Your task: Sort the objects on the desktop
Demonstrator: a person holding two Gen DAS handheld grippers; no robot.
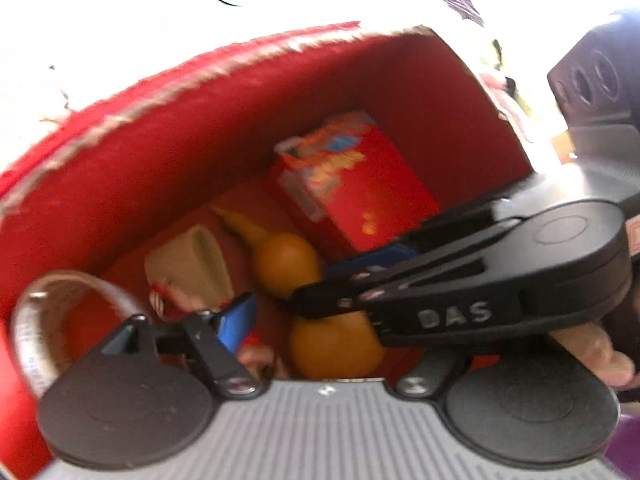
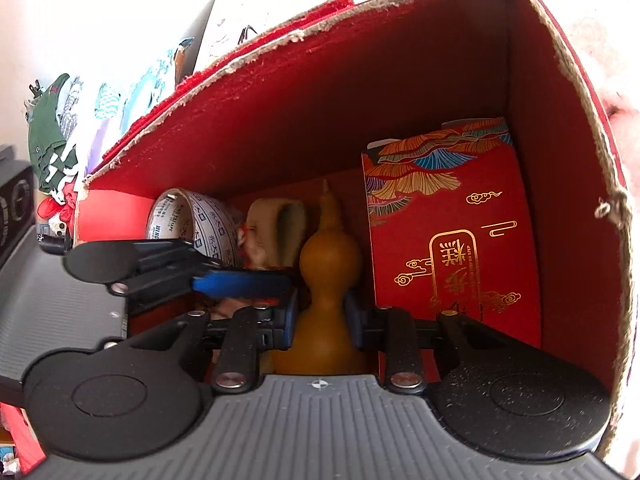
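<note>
Right gripper [image 2: 320, 316] jaws closed on gourd [image 2: 326, 276] waist inside red box [image 2: 360, 80], beside tape roll [image 2: 188, 220] and red carton [image 2: 452, 232]; left gripper [image 1: 276, 312] jaws open, empty.

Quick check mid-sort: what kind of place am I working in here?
Likely a home or office desk, seen from inside a red cardboard storage box. It holds a gourd, a tape roll and a red gift box; the right gripper straddles the gourd.
</note>
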